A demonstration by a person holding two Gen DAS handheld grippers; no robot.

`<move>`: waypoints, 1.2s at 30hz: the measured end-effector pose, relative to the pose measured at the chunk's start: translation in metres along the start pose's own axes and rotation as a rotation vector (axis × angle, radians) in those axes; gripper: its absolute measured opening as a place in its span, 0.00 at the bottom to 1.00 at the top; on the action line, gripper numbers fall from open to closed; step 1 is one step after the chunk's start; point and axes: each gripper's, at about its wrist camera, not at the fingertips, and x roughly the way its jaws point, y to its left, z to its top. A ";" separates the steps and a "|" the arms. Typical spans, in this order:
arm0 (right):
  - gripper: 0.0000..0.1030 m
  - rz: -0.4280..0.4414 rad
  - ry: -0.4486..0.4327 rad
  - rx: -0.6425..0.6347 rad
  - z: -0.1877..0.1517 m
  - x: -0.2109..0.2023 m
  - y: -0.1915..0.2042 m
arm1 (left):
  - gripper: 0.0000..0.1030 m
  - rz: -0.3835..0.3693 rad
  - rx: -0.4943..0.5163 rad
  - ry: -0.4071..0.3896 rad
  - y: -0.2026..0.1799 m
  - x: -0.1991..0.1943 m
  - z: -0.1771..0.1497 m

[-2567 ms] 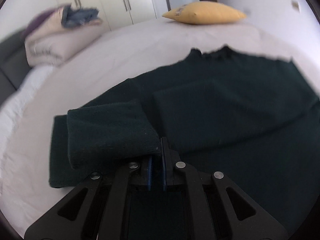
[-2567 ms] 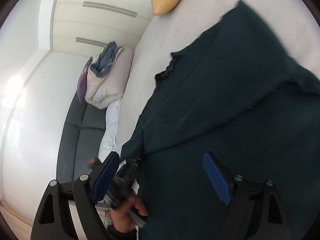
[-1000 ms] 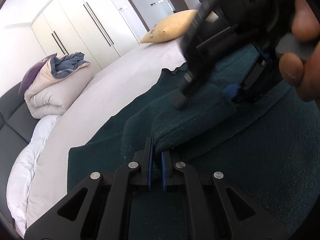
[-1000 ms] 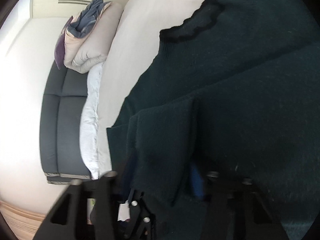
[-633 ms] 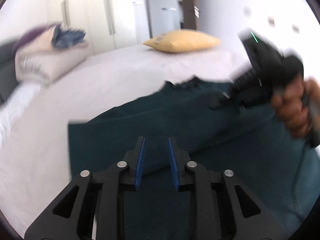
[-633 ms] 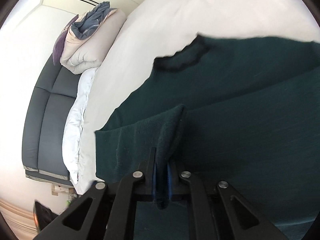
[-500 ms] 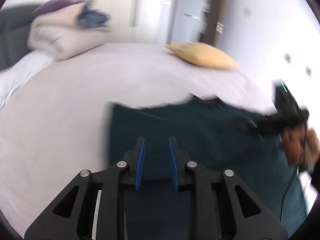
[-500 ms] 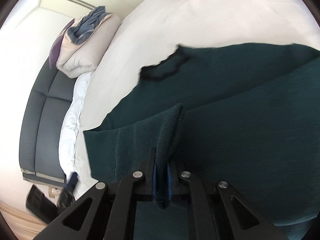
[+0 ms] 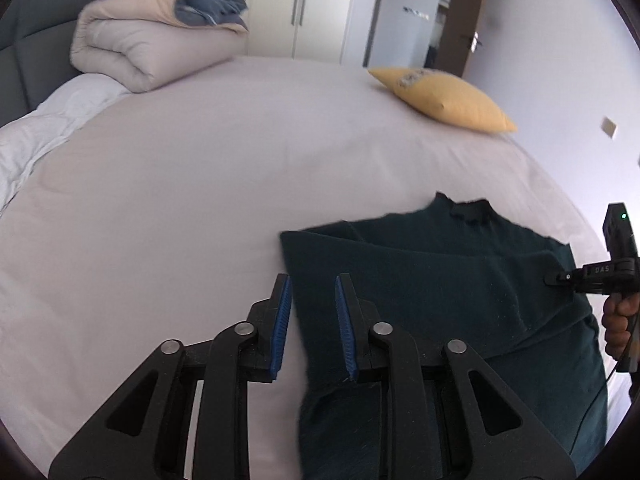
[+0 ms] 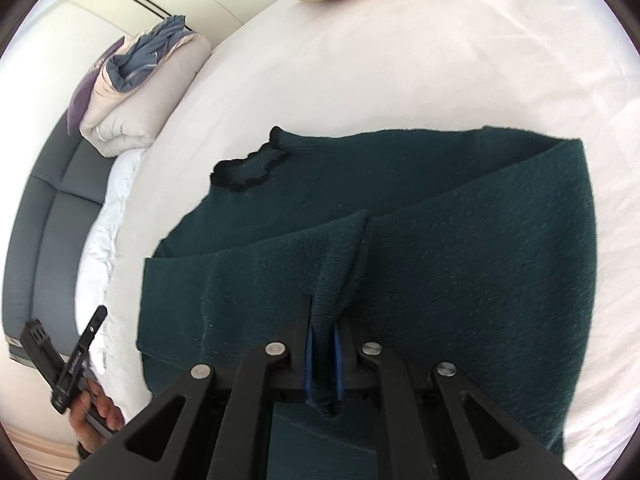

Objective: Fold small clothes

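While the dark green sweater (image 10: pixel 460 264) lies on the bed (image 9: pixel 192 184), the right gripper (image 10: pixel 322 344) pinches its sleeve fold. The left gripper (image 9: pixel 312 312) holds its fingers apart, empty

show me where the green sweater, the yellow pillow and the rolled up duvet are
green sweater (image 10: pixel 460 264), right wrist view, its body.
yellow pillow (image 9: pixel 448 98), left wrist view, its middle.
rolled duvet (image 9: pixel 148 40), left wrist view, its beige side.

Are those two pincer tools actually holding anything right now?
The right gripper pinches the dark green sweater by a sleeve cuff. The left gripper is open, holding nothing.
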 end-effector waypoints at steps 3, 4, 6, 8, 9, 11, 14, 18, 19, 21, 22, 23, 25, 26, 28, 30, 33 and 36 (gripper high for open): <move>0.09 -0.020 -0.004 -0.005 0.001 0.002 0.001 | 0.20 0.008 0.033 0.031 -0.017 0.019 0.001; 0.09 -0.025 -0.004 -0.012 0.001 0.002 0.002 | 0.20 0.011 0.039 0.045 -0.020 0.026 0.002; 0.09 -0.046 -0.004 -0.037 0.000 0.004 0.004 | 0.20 0.023 0.067 0.090 -0.027 0.044 0.002; 0.09 -0.047 -0.001 -0.035 0.000 0.006 0.003 | 0.20 0.040 0.090 0.139 -0.032 0.063 -0.002; 0.09 -0.039 0.001 -0.026 0.000 0.006 0.000 | 0.20 0.049 0.099 0.174 -0.033 0.074 -0.007; 0.10 -0.032 0.001 -0.009 0.000 0.005 -0.003 | 0.19 0.058 0.112 0.210 -0.035 0.088 -0.015; 0.18 0.000 0.007 0.031 -0.003 0.003 -0.009 | 0.19 0.068 0.126 0.195 -0.038 0.092 -0.023; 0.16 -0.021 -0.016 0.003 -0.009 -0.001 -0.006 | 0.19 0.062 0.125 0.198 -0.039 0.092 -0.026; 0.14 -0.027 -0.017 0.001 -0.010 -0.002 -0.006 | 0.19 0.058 0.118 0.197 -0.038 0.090 -0.027; 0.11 -0.022 -0.025 0.010 -0.012 -0.005 -0.007 | 0.19 0.055 0.111 0.193 -0.036 0.086 -0.031; 0.11 -0.023 -0.029 0.012 -0.013 -0.007 -0.007 | 0.19 0.058 0.117 0.190 -0.037 0.085 -0.033; 0.11 -0.027 -0.035 0.017 -0.015 -0.009 -0.009 | 0.19 0.061 0.122 0.187 -0.037 0.086 -0.034; 0.10 -0.033 -0.037 0.019 -0.016 -0.006 -0.012 | 0.19 0.066 0.123 0.186 -0.038 0.086 -0.037; 0.07 -0.031 -0.034 0.030 -0.016 -0.003 -0.017 | 0.19 0.065 0.121 0.185 -0.036 0.086 -0.038; 0.06 -0.014 -0.036 0.043 -0.013 0.000 -0.023 | 0.19 0.060 0.119 0.177 -0.035 0.085 -0.040; 0.07 0.010 -0.040 0.071 -0.012 -0.002 -0.028 | 0.19 0.054 0.114 0.171 -0.034 0.084 -0.041; 0.13 -0.067 -0.077 0.067 -0.015 -0.016 -0.022 | 0.19 0.074 0.126 0.170 -0.037 0.073 -0.042; 0.17 -0.138 -0.167 0.008 -0.017 -0.036 -0.004 | 0.19 0.093 0.154 0.161 -0.044 0.065 -0.046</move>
